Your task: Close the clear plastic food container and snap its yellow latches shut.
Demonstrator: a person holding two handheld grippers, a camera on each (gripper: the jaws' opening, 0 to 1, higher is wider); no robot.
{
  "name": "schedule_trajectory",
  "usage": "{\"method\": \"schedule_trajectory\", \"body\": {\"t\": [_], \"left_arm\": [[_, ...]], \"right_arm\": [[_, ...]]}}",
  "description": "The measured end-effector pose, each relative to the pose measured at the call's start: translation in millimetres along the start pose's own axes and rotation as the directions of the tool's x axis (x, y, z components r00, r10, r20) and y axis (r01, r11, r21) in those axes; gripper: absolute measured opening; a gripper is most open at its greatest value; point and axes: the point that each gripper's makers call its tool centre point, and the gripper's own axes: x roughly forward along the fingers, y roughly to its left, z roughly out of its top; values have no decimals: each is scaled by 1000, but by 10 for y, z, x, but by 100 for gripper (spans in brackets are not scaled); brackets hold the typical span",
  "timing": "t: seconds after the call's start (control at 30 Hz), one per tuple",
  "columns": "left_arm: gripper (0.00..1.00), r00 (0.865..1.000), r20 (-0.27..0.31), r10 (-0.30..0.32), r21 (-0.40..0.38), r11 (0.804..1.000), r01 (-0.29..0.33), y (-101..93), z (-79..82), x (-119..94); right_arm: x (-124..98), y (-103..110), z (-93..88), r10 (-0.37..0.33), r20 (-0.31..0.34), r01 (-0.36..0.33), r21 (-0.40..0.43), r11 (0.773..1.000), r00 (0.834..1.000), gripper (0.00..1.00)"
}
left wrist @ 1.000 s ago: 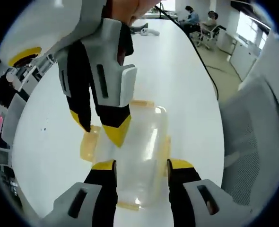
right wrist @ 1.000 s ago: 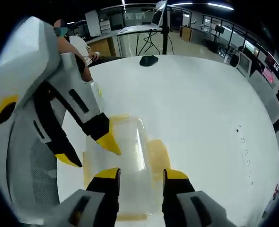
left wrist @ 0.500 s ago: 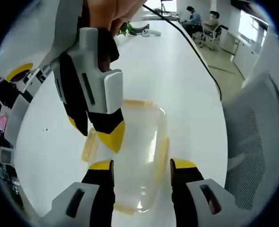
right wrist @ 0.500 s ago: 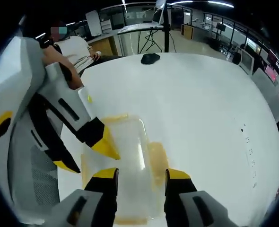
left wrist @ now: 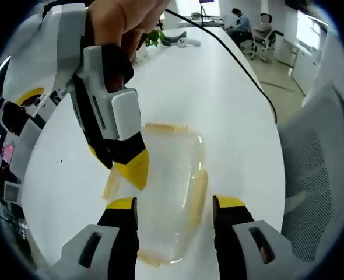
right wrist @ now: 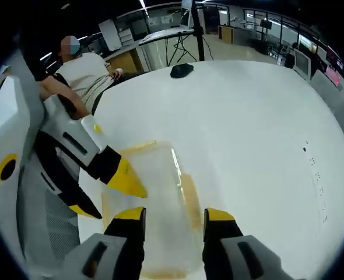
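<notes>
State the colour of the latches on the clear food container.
Yellow latches on the container, seen best in the left gripper view.

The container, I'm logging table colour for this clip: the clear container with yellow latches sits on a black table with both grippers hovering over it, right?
Not quite: the table is white, not black, as the right gripper view shows. The rest holds: the clear container with yellow latches sits on it, with the left gripper and right gripper over it.

In the left gripper view the right tool (left wrist: 122, 166) has drawn back across the container (left wrist: 166, 192) toward its left latch.
</notes>
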Motion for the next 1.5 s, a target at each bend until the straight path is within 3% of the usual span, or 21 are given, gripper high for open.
{"method": "schedule_trajectory", "body": {"t": [0.37,0.6,0.83,1.17,1.23,1.27,1.5], "left_arm": [[47,1000,-8,24,20,1000,-24,14,-11,16],[44,999,-10,36,21,999,-35,43,-13,20],[43,998,-35,53,32,998,-52,36,-7,42],[38,995,-60,79,12,997,-79,80,-32,55],[38,982,-140,127,16,992,-126,100,-141,39],[38,988,-103,111,36,994,-108,112,-54,79],[38,989,-92,115,40,993,-111,51,-38,91]], "right_arm": [[26,38,-11,64,-1,-64,63,996,998,35],[36,49,3,93,-19,-93,13,996,995,34],[59,72,24,121,-99,-129,-83,988,988,33],[114,88,24,163,-214,-190,-113,975,963,29],[146,154,135,222,-195,-243,-90,966,955,27],[72,-10,109,196,-223,-224,-107,969,955,26],[84,53,57,209,-204,-234,-105,967,956,27]]}}
